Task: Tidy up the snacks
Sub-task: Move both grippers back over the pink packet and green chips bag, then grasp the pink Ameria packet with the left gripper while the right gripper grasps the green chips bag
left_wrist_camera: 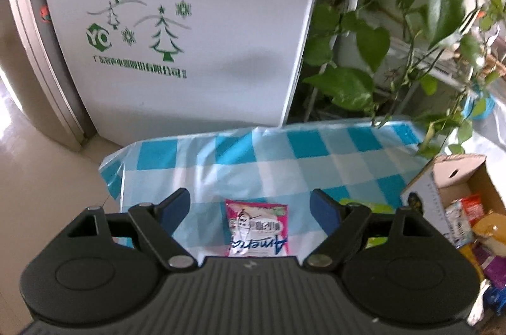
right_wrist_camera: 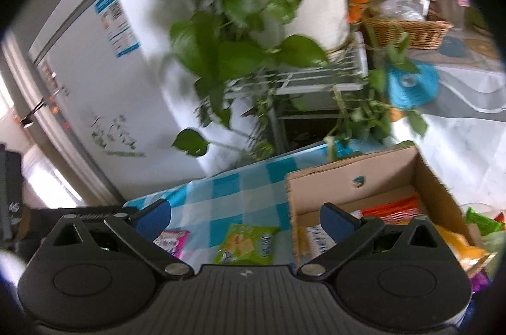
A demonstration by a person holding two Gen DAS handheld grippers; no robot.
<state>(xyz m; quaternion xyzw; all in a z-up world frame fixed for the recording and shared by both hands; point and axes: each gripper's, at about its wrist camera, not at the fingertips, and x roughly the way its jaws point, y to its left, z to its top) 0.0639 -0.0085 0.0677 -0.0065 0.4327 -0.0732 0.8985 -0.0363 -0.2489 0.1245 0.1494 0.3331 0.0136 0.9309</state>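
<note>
The pink snack packet (left_wrist_camera: 256,229) loses its near end behind the left hand-held gripper (left_wrist_camera: 251,210). Beside its right finger, a green packet (left_wrist_camera: 363,204) barely shows. From the right hand-held gripper (right_wrist_camera: 246,218), the leafy plant (right_wrist_camera: 234,28) is smeared, and the cardboard box (right_wrist_camera: 354,173) hides most snacks inside.

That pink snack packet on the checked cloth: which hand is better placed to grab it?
Probably the left: the pink snack packet lies centred between the open left gripper's fingers; the right gripper frames the green packet.
</note>
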